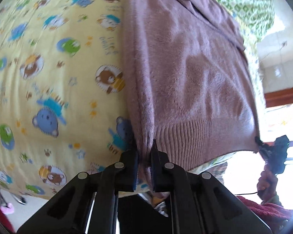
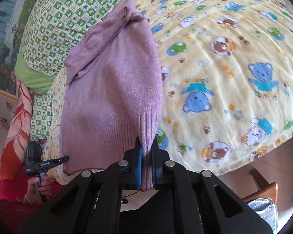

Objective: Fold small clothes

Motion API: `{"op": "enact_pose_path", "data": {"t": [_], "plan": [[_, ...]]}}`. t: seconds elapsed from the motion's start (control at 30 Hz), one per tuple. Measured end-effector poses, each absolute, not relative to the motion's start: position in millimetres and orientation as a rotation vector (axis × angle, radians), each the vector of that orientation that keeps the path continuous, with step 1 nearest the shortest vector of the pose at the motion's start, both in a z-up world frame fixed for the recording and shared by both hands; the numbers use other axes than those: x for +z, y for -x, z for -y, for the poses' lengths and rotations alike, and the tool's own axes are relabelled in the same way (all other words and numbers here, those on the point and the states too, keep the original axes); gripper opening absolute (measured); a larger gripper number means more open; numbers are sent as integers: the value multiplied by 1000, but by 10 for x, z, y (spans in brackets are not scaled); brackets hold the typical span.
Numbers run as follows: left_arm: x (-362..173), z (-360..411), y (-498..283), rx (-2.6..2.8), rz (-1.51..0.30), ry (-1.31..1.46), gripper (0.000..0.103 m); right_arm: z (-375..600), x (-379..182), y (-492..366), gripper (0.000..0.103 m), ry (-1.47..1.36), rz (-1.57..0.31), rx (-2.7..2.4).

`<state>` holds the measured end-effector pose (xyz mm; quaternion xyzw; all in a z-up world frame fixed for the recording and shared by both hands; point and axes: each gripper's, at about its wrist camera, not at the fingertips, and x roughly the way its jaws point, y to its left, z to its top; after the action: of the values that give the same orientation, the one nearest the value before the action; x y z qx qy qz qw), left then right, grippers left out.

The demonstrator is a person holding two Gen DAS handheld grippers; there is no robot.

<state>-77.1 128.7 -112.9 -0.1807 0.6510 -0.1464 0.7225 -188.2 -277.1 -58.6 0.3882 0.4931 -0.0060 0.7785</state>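
The pink sweater (image 2: 111,89) lies lengthwise on a yellow bear-print blanket (image 2: 224,74) spread over a bed, its neck end far from the cameras near a green patterned pillow (image 2: 48,25) and its ribbed hem (image 2: 127,136) at the near edge of the bed. It looks already narrowed, with a sleeve or side laid over the body, though the exact layering is hard to read. The knit is fuzzy, soft and limp, so it should drape and sag wherever it is not supported, and stretch a little if pulled; it looks light and not at all fragile or slippery. The ribbed hem is the thickest, firmest band, and its two corners are the sensible places to hold. That is where both tools are: the right gripper (image 2: 146,152) is closed tight on one hem corner, cloth bunched between its blue pads (image 2: 139,165), and the left gripper (image 1: 144,156) is likewise clamped on the opposite corner. Lifting both corners evenly should keep the hem straight for carrying it toward the neck.
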Motion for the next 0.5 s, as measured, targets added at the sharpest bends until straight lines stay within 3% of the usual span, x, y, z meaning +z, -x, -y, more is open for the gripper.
{"op": "enact_pose_path", "data": {"t": [0.5], "plan": [[-560, -1452, 471, -473, -1124, 762, 6, 2822, 2, 1399, 8, -1009, -836, 184]]}}
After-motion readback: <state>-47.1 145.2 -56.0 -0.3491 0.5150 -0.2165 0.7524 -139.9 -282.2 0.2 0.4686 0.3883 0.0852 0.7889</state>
